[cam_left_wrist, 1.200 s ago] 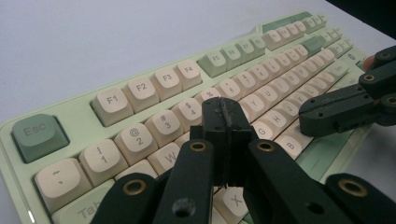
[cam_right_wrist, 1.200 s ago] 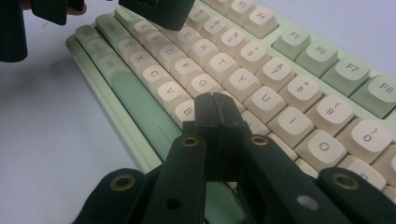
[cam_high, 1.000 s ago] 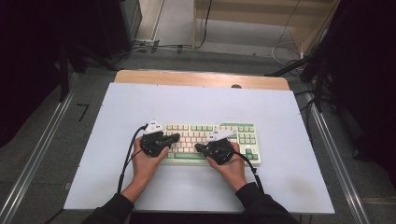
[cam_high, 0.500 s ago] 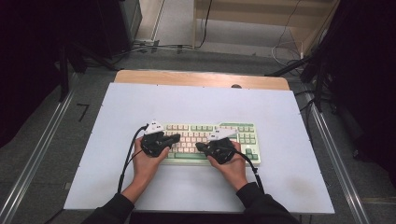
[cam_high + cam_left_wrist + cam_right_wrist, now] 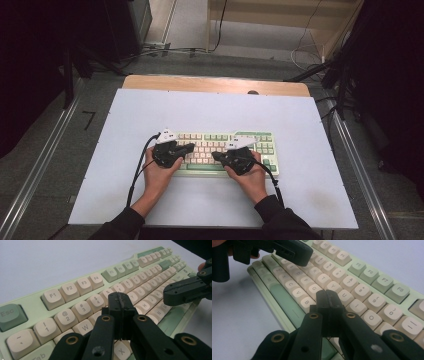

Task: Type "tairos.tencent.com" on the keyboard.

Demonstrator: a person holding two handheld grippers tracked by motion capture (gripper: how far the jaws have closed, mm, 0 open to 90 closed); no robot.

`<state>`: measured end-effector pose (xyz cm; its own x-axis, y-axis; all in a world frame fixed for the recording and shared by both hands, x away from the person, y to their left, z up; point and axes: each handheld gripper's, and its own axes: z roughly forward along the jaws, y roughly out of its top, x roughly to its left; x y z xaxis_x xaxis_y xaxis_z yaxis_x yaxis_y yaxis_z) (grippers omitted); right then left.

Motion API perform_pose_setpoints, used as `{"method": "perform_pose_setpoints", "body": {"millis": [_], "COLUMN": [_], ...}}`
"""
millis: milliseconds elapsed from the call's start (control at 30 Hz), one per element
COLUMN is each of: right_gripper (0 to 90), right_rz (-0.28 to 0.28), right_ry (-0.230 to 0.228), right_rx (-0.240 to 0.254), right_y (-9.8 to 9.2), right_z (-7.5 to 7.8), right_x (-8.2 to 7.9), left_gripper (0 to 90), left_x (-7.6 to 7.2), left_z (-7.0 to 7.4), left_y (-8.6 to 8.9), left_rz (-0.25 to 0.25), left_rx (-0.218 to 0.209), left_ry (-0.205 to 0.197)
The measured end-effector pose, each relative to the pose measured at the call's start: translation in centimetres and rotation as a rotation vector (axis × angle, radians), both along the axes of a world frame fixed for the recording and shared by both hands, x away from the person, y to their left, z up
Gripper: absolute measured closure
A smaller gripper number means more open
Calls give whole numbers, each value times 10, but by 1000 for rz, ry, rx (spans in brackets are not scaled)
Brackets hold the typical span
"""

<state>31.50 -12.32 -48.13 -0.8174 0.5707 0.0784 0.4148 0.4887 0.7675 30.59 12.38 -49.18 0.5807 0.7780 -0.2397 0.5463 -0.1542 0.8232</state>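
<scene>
Keyboard [image 5: 225,152] lies flat on the white tabletop [image 5: 210,110], toward the near edge and a little right of centre, long side across; pale green case, cream and green keycaps; left gripper [image 5: 186,148] hovers over the left half of the key field, right gripper [image 5: 216,156] over the middle-right, tips pointing inward at each other and near but apart; in the left gripper view the jaws are clenched together with nothing between them, tip poised above the number and upper letter rows around the 4 key [image 5: 95,301]; in the right gripper view the jaws are likewise pressed shut and empty, tip above the G/H/B area near the space bar [image 5: 287,302]; whether either tip touches a cap I cannot tell; judgement on handling: rigid plastic body, probably moderate in weight, flat and low so it should sit steady and slide rather than tip; keycaps are smooth, slightly dished, sprung, and yield under a light downward press; a closed tip suits pressing one cap at its centre, straight down, since an off-centre push may catch a neighbour; caps could pop off if levered sideways, so avoid prying; for lifting or shifting the whole board, take it by the case edges at the short ends or the front lip, not by the keys; cables [image 5: 137,170] trail back beside the wrists, clear of the keys.
</scene>
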Motion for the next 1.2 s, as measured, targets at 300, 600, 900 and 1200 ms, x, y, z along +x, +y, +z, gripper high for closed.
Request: {"method": "perform_pose_setpoints", "body": {"millis": [300, 600, 900, 1200], "right_gripper": [878, 877, 877, 877], "right_rz": [-13, -22, -25, -24], "right_ry": [-1, -5, -4, -3], "right_rx": [6, 7, 7, 7], "right_y": [-4, -8, -8, -8], "right_z": [2, 3, 2, 2], "right_x": [2, 3, 4, 4], "left_gripper": [900, 900, 900, 900], "left_x": [5, 10, 12, 12], "left_z": [-1, -2, -3, -3], "left_y": [-12, -18, -21, -23], "left_rz": [-14, -17, -21, -23], "left_rx": [9, 18, 23, 29], "left_ry": [1, -2, -2, 0]}}
